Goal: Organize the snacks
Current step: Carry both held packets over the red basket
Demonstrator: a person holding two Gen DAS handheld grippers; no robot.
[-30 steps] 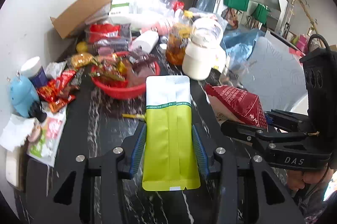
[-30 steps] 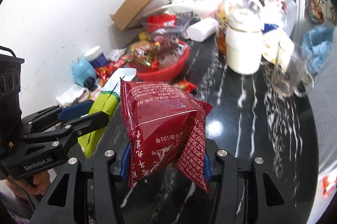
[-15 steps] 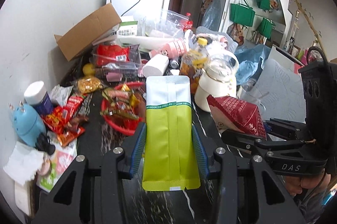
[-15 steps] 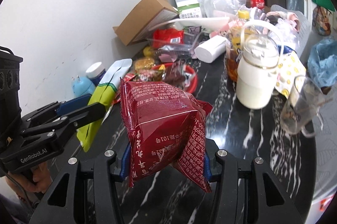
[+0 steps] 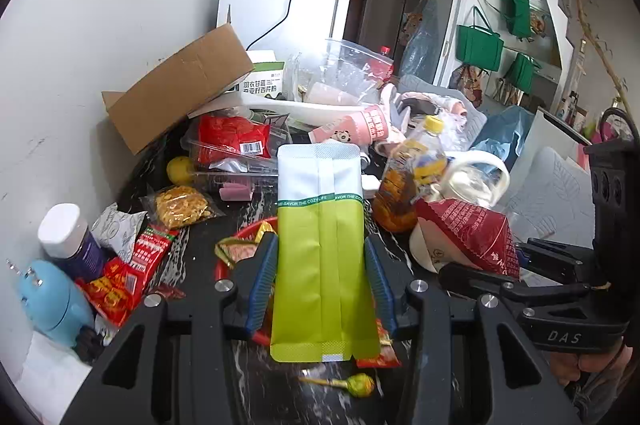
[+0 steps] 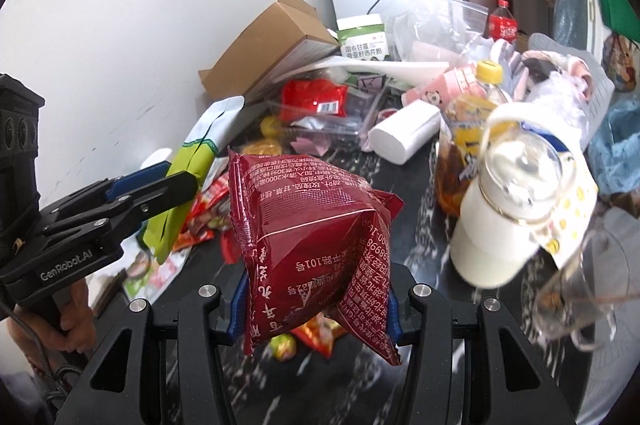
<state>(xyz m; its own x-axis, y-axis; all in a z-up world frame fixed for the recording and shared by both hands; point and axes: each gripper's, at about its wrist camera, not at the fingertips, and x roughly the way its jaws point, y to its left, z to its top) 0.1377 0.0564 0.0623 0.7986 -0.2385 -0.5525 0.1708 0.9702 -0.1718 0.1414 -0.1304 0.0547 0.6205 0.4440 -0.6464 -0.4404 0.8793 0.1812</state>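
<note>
Left gripper (image 5: 321,279): blue pads pinch a green-and-white pouch (image 5: 320,245) by its long edges. The pouch stands upright between the jaws, white end up and away from the camera, green end hanging below the pads, clear of the counter.

Left of those jaws, on the black marble counter (image 5: 248,377): a pale blue gadget (image 5: 52,301) at the far left, a white-capped jar (image 5: 68,237) behind it, red snack sachets (image 5: 128,273) nearer the jaws, and a clear bag of yellow snack (image 5: 180,205) further out. Under and just behind the left pad shows the rim of a red basket (image 5: 224,265) with wrapped snacks in it; the pouch hides most of it. Below the jaws lies a lollipop (image 5: 352,383) on the counter.

Ahead of the jaws: a clear tray holding a red packet (image 5: 234,137), with a cardboard box (image 5: 176,85) leaning on the wall behind.

Right of the jaws: an amber drink bottle with yellow cap (image 5: 412,181), then a white jar with a clear lid (image 5: 468,193).

Right gripper (image 6: 312,305): pads clamp the lower part of a dark red puffed bag (image 6: 312,245), squeezed in at the grip, printed text upside down, held off the counter. Left of these jaws the left gripper and its pouch show side-on. Right of them stand the white jar and a blurred glass mug (image 6: 580,289). A roll of white paper (image 6: 404,133) lies ahead.
</note>
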